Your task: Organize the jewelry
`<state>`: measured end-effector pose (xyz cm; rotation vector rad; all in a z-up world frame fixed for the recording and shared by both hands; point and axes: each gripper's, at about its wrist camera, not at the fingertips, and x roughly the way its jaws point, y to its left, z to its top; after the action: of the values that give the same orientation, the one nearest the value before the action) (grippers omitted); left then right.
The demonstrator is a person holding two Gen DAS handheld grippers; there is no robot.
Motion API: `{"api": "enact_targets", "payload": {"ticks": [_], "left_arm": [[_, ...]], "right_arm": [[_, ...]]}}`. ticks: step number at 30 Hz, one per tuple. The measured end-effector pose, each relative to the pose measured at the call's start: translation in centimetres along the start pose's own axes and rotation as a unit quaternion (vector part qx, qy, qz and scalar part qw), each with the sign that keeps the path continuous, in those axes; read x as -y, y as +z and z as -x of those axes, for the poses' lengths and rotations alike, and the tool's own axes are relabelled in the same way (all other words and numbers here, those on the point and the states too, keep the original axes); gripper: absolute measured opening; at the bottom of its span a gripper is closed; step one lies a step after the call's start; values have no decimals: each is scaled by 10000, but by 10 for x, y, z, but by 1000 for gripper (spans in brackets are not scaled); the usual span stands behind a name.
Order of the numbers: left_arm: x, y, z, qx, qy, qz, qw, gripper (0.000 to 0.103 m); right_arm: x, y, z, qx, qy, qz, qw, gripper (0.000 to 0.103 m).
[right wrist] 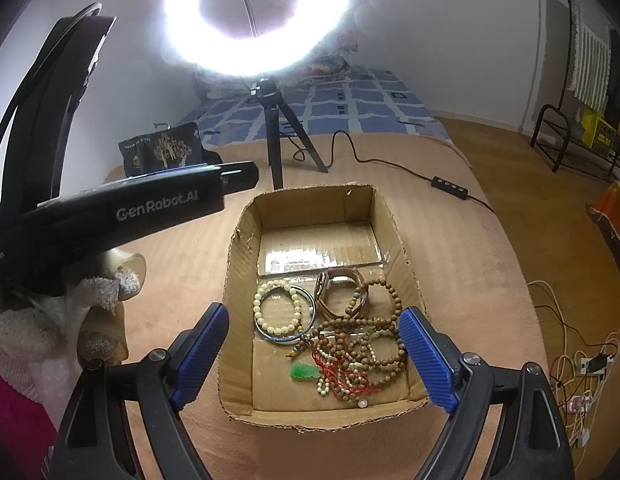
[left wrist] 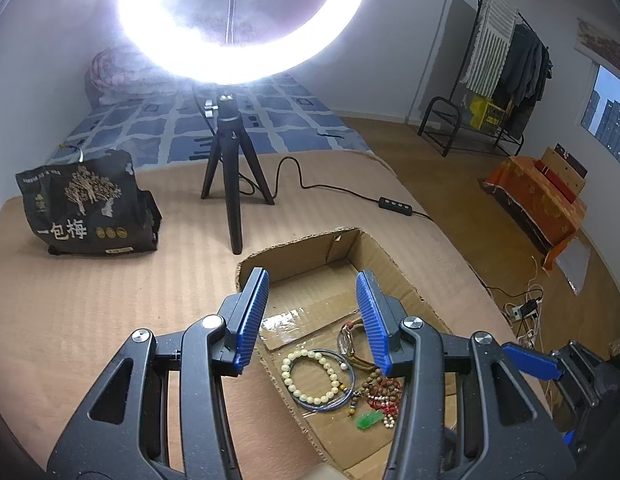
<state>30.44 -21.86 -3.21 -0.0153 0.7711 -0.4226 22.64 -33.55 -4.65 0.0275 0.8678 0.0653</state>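
An open cardboard box (right wrist: 241,264) sits on the tan bedcover and holds the jewelry. Inside lie a pale bead bracelet (right wrist: 277,308) within a blue-silver bangle (right wrist: 310,300), a watch with a brown strap (right wrist: 338,288), brown wooden bead strands (right wrist: 386,320), a red cord and a green pendant (right wrist: 303,372). The same box (left wrist: 394,264) and pale bracelet (left wrist: 310,376) show in the left wrist view. My left gripper (left wrist: 312,284) is open and empty above the box's left wall. My right gripper (right wrist: 314,320) is open and empty above the box's near end.
A ring light on a black tripod (left wrist: 229,168) stands behind the box, its cable and switch (left wrist: 394,204) trailing right. A dark snack bag (left wrist: 85,208) stands at the left. The bed edge drops to a wooden floor (left wrist: 450,168) on the right.
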Motion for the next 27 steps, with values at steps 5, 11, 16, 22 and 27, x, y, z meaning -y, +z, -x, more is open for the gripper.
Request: {"api": "enact_targets", "payload": {"ticks": [5,11,16,22,27], "left_arm": [[-5,1,18,100,40,-15,9999,47],[-15,-1,46,225,103,-65,9997,47],[-27,-5,74,325,166,-67,9993,47],[-38,-15,115,485,255,-133,9984,47],[-41,-29,146,545,319,-236,9977,47]], "right_arm": [[-3,2,12,160,-54,-40,9998,89],[-11,4,31,413,-214,43,9989,89],[-19,5,48,625,-331,166,9974,89],[-25,5,65,857,-400,149,9954,91],[-33,5,84,1117,-505,165,9923,95]]}}
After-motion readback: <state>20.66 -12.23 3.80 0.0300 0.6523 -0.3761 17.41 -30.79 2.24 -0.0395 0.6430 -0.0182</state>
